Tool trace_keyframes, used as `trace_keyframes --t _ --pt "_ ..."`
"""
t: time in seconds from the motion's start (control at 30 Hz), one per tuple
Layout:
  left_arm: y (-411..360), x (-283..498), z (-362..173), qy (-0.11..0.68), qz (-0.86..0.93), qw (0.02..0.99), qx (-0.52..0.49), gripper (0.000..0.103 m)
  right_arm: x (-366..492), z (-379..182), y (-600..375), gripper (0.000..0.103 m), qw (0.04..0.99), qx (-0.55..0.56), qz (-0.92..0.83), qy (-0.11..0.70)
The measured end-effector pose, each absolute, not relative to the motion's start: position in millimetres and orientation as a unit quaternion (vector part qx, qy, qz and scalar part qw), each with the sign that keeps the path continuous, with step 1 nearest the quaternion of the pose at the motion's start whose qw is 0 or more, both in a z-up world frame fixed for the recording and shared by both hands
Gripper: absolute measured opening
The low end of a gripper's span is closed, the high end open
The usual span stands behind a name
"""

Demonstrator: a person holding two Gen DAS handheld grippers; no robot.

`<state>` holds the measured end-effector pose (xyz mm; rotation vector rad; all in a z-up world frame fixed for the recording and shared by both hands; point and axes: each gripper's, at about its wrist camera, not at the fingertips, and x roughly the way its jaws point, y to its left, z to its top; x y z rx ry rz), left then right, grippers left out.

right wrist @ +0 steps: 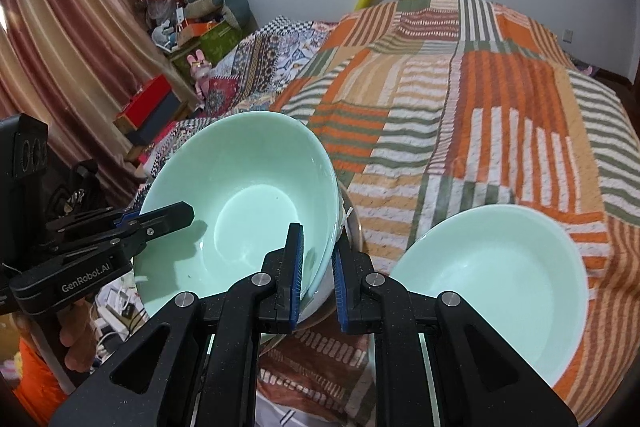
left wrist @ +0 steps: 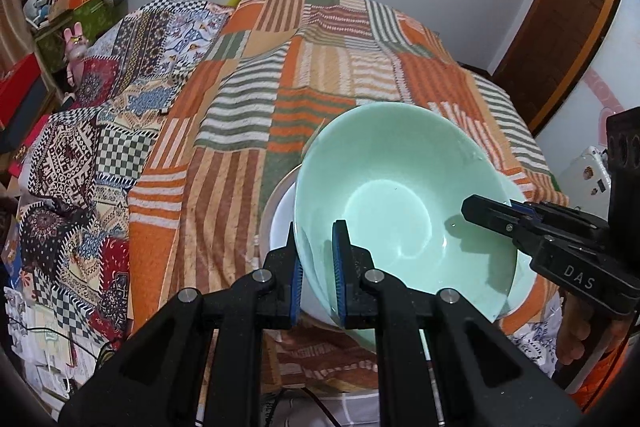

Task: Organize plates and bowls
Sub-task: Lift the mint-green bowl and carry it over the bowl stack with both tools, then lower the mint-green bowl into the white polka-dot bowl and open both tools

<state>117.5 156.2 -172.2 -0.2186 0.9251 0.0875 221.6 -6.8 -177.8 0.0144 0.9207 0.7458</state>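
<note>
Green bowl (left wrist: 400,203) gripped at opposite rims by left tool (left wrist: 318,267) and right tool (right wrist: 318,267), held over white dish (left wrist: 280,219) on bed (left wrist: 320,67). Next: bowl to be lowered level, then let go.

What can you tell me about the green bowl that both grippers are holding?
The bowl is pale mint green, glossy like glazed ceramic, deep, round and empty. It is tilted, held over the striped bedspread. The left gripper pinches its near rim, the right gripper the opposite rim. A white dish sits close beneath it; whether they touch is unclear.
</note>
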Motion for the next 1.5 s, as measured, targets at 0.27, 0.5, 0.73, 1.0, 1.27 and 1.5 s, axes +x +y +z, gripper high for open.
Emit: trace_keyframes --t 0.27,0.5,0.73,1.0,1.27,1.5 --pt "165 122 -201 0.47 0.051 0.874 -0.11 0.013 220 -192 6 0.013 0.823 -0.01 0.345 0.451" --pt "168 126 -217 0.485 0.052 0.865 -0.119 0.013 222 -203 11 0.013 0.817 -0.02 0.34 0.465" --pt "177 130 -223 0.485 0.066 0.863 -0.124 0.013 222 -205 18 0.013 0.82 -0.038 0.338 0.461" --pt "170 132 -216 0.469 0.056 0.875 -0.107 0.013 221 -204 27 0.014 0.832 -0.061 0.335 0.438" --pt "180 129 -219 0.472 0.065 0.87 -0.126 0.013 224 -206 29 0.014 0.834 -0.071 0.331 0.435" --pt "185 119 -211 0.46 0.071 0.876 -0.128 0.013 228 -206 28 0.014 0.828 -0.065 0.331 0.447"
